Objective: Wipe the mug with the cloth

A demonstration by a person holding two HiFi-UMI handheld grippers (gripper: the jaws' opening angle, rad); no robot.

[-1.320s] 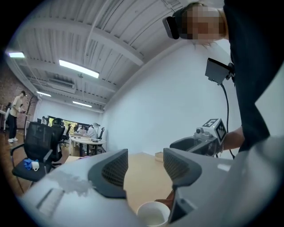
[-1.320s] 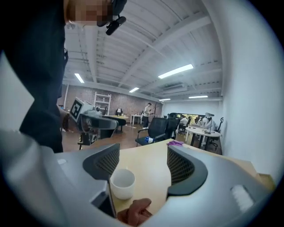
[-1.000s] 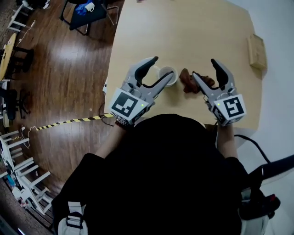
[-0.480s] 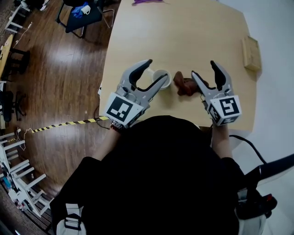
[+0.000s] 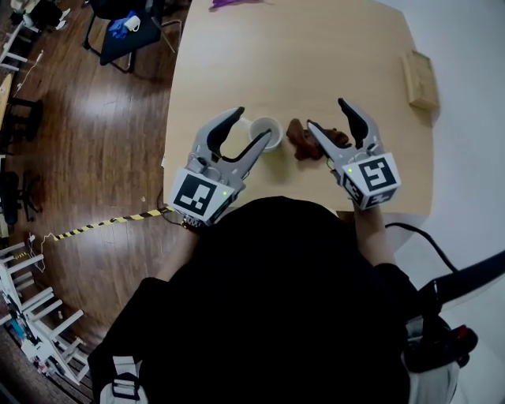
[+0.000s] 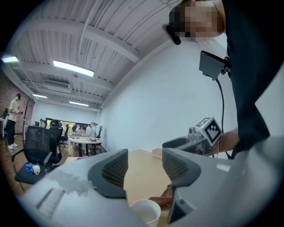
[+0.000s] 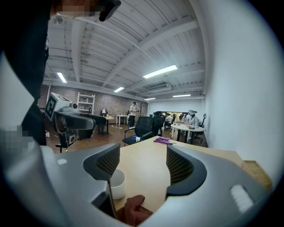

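A white mug point(image 5: 264, 130) stands on the light wooden table point(image 5: 331, 47), with a crumpled brown cloth point(image 5: 304, 140) just to its right. My left gripper point(image 5: 252, 126) hovers level over the mug's left side. Its jaws are open and have just been closing a little, with nothing between them. The left gripper view shows the mug point(image 6: 144, 213) below the jaws. My right gripper point(image 5: 327, 117) is open above the cloth's right end and holds nothing. In the right gripper view, the mug point(image 7: 116, 184) and cloth point(image 7: 133, 210) lie low, under the left jaw.
A wooden block point(image 5: 418, 79) lies near the table's far right edge, and a purple rag point(image 5: 229, 4) lies at its far end. A black chair point(image 5: 118, 28) stands on the wood floor to the left. The table's near edge runs under my wrists.
The whole scene has slid left and slightly up in the head view. Both grippers keep their places over the mug and cloth.
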